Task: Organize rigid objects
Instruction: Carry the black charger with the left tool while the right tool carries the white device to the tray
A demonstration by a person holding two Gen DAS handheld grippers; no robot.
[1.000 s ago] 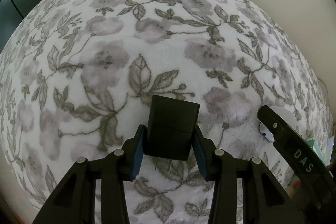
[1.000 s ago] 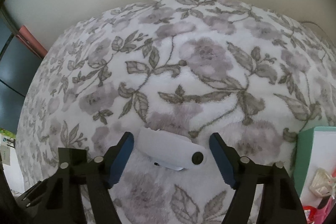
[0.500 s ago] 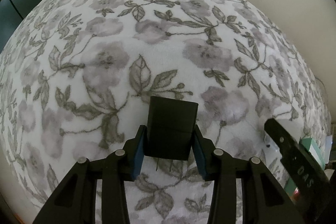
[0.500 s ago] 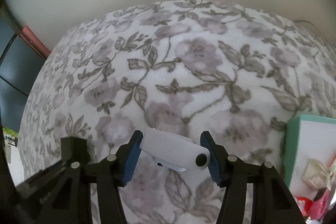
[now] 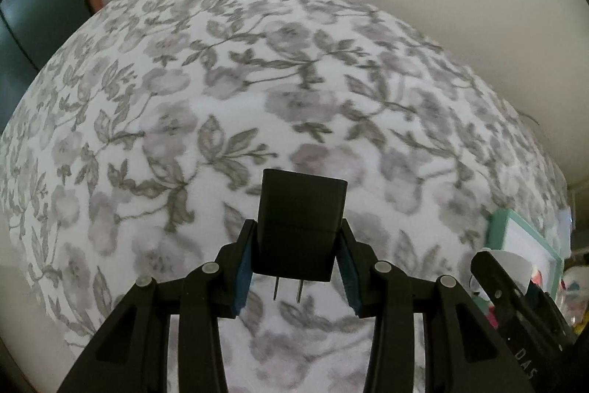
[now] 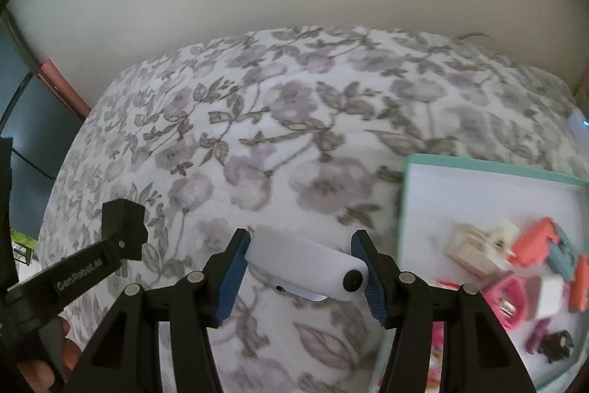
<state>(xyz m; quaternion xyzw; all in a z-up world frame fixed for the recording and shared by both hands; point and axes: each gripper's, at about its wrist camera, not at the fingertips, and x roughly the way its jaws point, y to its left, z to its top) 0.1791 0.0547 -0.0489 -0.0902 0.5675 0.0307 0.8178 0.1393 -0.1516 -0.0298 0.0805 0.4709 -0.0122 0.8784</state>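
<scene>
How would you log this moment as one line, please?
left tool: holds black charger | right tool: holds white device | teal tray: to right

Right of your right fingers, the teal tray (image 6: pixel 493 165) runs off the frame, its small plastic pieces (image 6: pixel 530 267) blurred beyond naming.

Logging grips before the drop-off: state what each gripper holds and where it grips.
Left gripper clamps the black plug adapter by its side faces, prongs toward the camera. Right gripper pinches the white capsule device at its two ends.
</scene>
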